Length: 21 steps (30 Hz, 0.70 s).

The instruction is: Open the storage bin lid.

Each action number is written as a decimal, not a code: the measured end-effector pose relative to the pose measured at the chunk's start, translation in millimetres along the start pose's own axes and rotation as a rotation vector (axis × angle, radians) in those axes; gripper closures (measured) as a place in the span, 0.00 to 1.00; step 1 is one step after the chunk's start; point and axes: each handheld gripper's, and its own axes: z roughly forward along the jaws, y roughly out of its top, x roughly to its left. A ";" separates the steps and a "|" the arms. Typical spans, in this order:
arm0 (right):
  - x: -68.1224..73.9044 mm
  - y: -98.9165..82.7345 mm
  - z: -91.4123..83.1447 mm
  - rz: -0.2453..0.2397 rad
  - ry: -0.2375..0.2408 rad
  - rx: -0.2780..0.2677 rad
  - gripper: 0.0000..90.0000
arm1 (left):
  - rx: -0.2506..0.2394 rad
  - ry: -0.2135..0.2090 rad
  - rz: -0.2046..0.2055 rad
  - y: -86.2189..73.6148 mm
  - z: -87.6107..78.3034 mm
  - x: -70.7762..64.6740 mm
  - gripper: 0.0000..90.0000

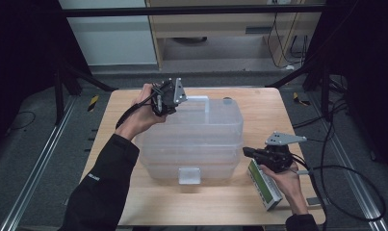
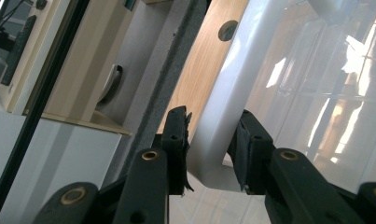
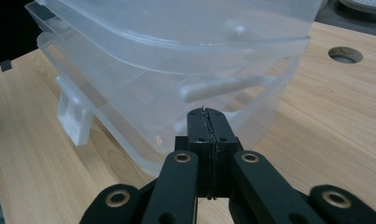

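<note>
Jaws of our left gripper (image 2: 209, 144) pinch the white handle (image 2: 223, 116) at the far edge of the clear storage box (image 1: 196, 139) mid-table, likely to steady it, while our right gripper (image 3: 207, 116), pressed together empty, waits beside its near right corner.

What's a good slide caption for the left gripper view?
Left gripper straddles the clear plastic box's white handle above the wooden table.

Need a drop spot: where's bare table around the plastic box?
Free: the table's left strip beside the plastic box, and the front edge under its latch. Crowded: front right, with the right gripper and a green-faced device.
</note>
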 end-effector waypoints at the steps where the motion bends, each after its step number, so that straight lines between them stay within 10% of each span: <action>1: 0.9 1.2 0.9 -0.005 0.005 -0.006 1.00 | -0.003 0.003 -0.002 -0.1 0.6 0.5 0.76; 21: -2.3 10.3 6.5 0.049 0.017 -0.076 1.00 | -0.017 0.001 -0.032 -1.9 2.2 1.2 0.75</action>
